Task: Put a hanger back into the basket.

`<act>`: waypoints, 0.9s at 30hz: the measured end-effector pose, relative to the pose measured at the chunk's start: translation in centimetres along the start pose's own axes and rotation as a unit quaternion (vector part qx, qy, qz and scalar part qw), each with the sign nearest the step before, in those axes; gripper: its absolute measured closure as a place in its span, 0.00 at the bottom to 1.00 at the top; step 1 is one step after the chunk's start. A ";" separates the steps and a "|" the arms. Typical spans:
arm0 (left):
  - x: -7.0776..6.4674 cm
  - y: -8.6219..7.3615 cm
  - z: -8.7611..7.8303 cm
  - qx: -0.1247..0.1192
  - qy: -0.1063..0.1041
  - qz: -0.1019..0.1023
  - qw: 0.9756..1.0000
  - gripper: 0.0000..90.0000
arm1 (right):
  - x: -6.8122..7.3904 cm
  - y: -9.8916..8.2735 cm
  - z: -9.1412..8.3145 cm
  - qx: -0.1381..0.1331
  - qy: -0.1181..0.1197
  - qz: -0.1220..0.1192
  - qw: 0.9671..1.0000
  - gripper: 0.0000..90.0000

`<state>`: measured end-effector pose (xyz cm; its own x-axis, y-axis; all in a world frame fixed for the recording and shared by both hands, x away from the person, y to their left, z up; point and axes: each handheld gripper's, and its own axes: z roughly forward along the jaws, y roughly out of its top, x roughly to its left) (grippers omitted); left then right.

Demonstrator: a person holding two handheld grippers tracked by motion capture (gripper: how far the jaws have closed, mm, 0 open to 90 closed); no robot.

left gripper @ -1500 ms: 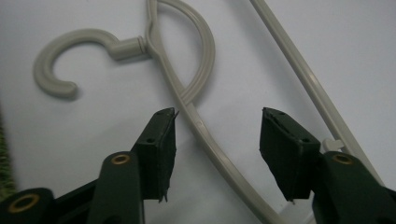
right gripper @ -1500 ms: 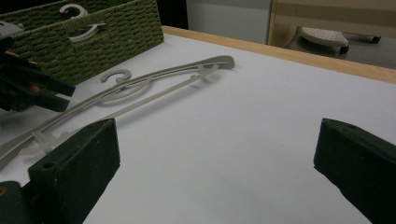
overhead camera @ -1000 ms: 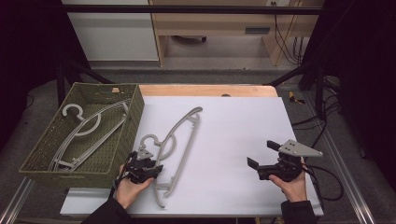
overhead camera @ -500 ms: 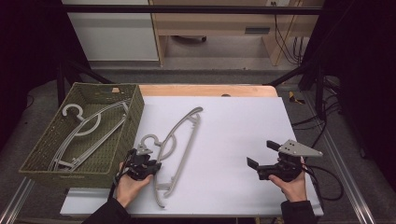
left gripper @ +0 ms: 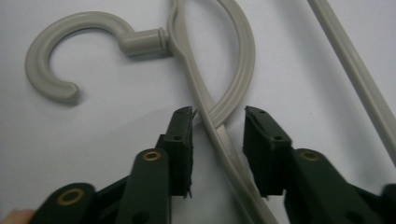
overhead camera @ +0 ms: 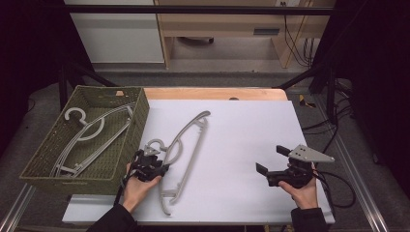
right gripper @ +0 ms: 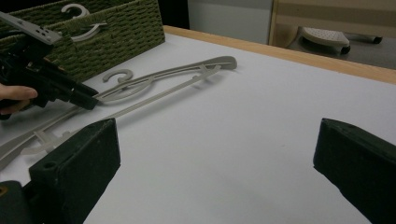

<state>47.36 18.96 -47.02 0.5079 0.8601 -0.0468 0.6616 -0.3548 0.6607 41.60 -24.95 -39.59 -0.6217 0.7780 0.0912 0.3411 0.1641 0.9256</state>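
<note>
A: What differs from a second ago?

B: Little. In the high view the hanger [overhead camera: 181, 153] lies in the same place on the white table [overhead camera: 241, 145], and both hands keep their spots. The left gripper [overhead camera: 153, 155] has just been opening a touch after a small squeeze, with the hanger's arm between its jaws.

A: Does it have hold of the hanger?

B: Not by the look of it. In the left gripper view the jaws stand narrowly apart on either side of the hanger [left gripper: 205, 107], where the inner loop meets the arm just below the hook [left gripper: 60, 56]. A sliver of table shows on each side of the plastic, so the pads are not pressing.

A: And the right gripper?

B: The right gripper [overhead camera: 273, 159] hovers at about 4 o'clock on the table, well apart from the hanger, jaws wide and with nothing between them.

A: Where does the hanger lie, and which way does it run?

B: Left of the table's centre, flat, just beside the basket [overhead camera: 130, 140]. Its long axis runs from 7 o'clock up to 1 o'clock in the high view, and the hook pokes out toward 10 o'clock, at the basket. A second hanger [overhead camera: 89, 133] lies inside the basket.
</note>
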 end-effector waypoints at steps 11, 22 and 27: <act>-0.3 0.7 0.3 0.000 -0.026 0.006 1.000 0.83 | 0.0 0.0 0.1 0.001 0.002 -0.001 1.000 0.01; -1.5 0.8 0.0 -0.012 -0.034 0.052 0.998 0.80 | 0.0 0.0 0.0 0.000 0.003 -0.002 1.000 0.01; -1.7 0.1 -0.6 0.012 -0.044 0.047 0.998 0.73 | 0.0 0.0 -0.3 -0.003 0.003 0.000 1.000 0.01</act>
<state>46.27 17.67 -46.39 0.6141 0.7876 -0.0507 0.6208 -0.4423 0.6473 41.46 -25.13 -39.47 -0.6257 0.7746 0.0928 0.3368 0.1608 0.9277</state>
